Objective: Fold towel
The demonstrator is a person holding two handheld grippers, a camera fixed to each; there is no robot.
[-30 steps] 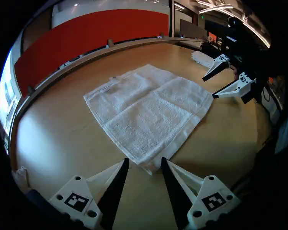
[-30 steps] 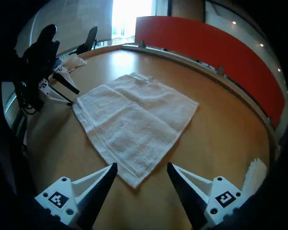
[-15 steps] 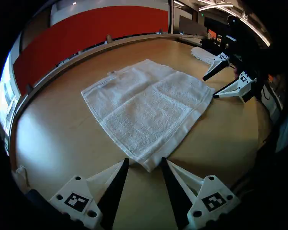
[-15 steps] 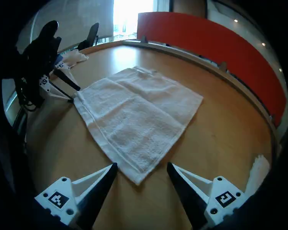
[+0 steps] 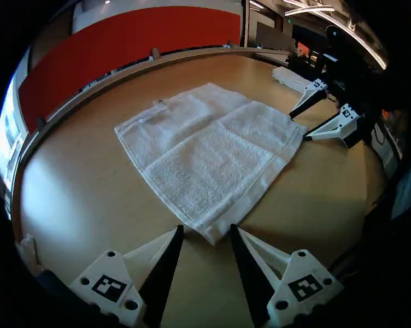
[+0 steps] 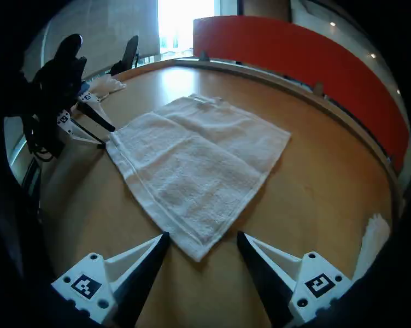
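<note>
A white towel [image 5: 211,147] lies flat on the wooden table [image 5: 80,186], folded once into a rough square. In the left gripper view my left gripper [image 5: 204,240] stands open with the towel's near corner just between its fingertips, not pinched. The right gripper [image 5: 305,124] appears there at the towel's right corner, open. In the right gripper view the towel [image 6: 197,158] spreads ahead, and my right gripper [image 6: 201,245] is open around its near corner. The left gripper [image 6: 104,136] appears at the towel's far left corner, open.
A red partition [image 5: 123,44] runs behind the table's raised back edge. A stack of white folded towels [image 5: 290,79] lies at the far right in the left gripper view. More white cloth [image 6: 104,85] sits at the far left and another piece [image 6: 372,240] at the right edge in the right gripper view.
Both grippers have edged slightly toward the towel's corners; the towel itself lies as before, and both stay open.
</note>
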